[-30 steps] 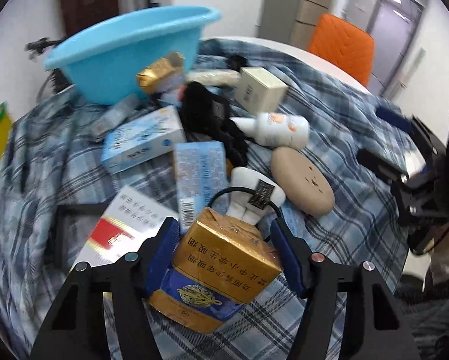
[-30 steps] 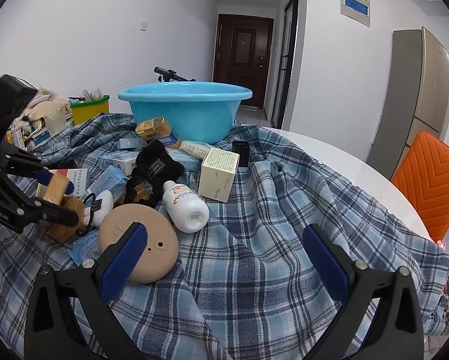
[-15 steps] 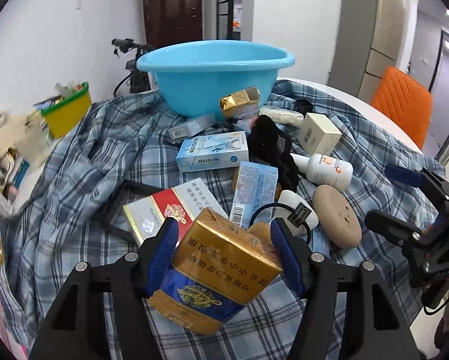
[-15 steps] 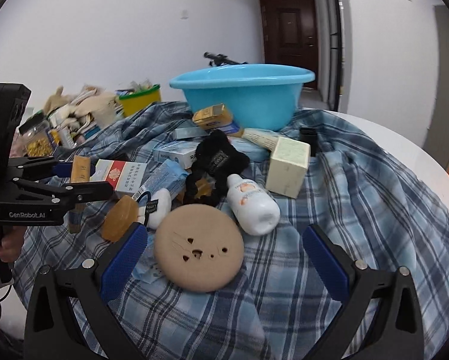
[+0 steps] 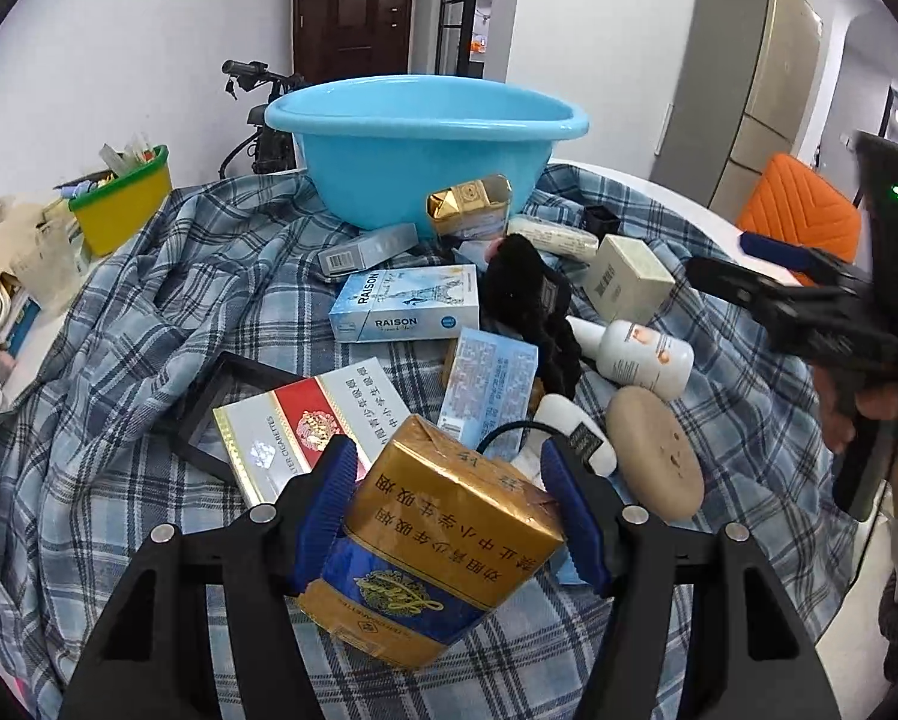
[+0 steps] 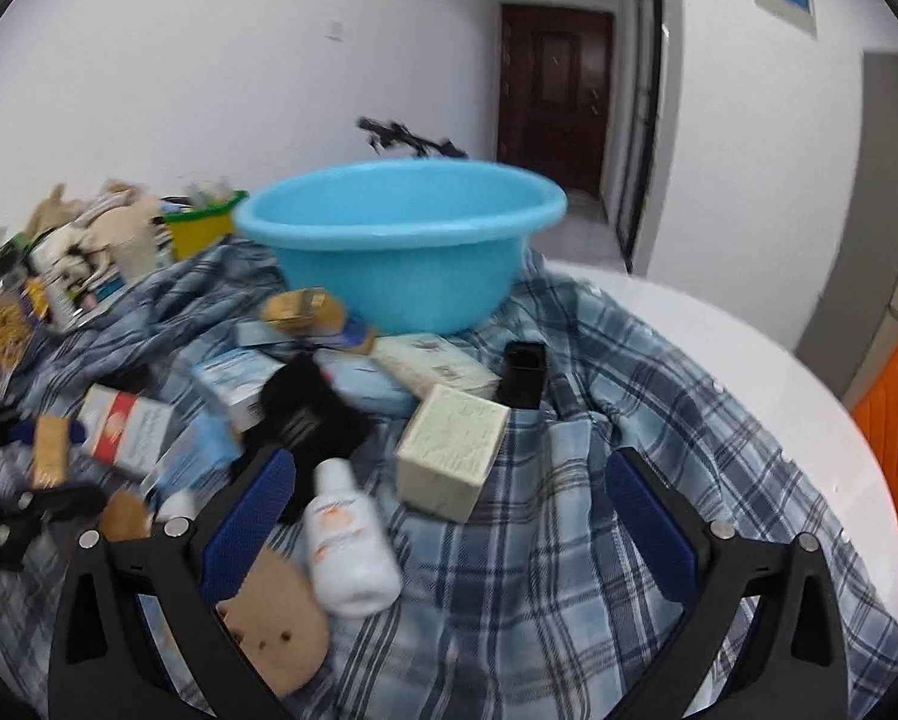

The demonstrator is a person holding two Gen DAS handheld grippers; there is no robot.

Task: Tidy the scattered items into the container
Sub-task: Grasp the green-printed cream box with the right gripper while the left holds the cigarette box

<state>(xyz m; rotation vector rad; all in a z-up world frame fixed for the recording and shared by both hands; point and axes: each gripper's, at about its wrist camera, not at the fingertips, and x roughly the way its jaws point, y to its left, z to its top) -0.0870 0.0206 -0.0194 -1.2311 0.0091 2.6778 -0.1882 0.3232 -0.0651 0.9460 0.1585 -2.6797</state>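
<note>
your left gripper [image 5: 449, 516] still clamps the gold-and-blue carton [image 5: 443, 546], lifted clear of the plaid cloth [image 5: 119, 420], and it has rolled level since a second ago. your right gripper [image 6: 449, 516] has swung in over the white bottle [image 6: 347, 540] and cream box [image 6: 452, 450], jaws wide with nothing held. only the left view shows your hand [image 5: 875, 414] gripping the right handle. the blue basin [image 5: 425, 144] sits beyond the clutter.
</note>
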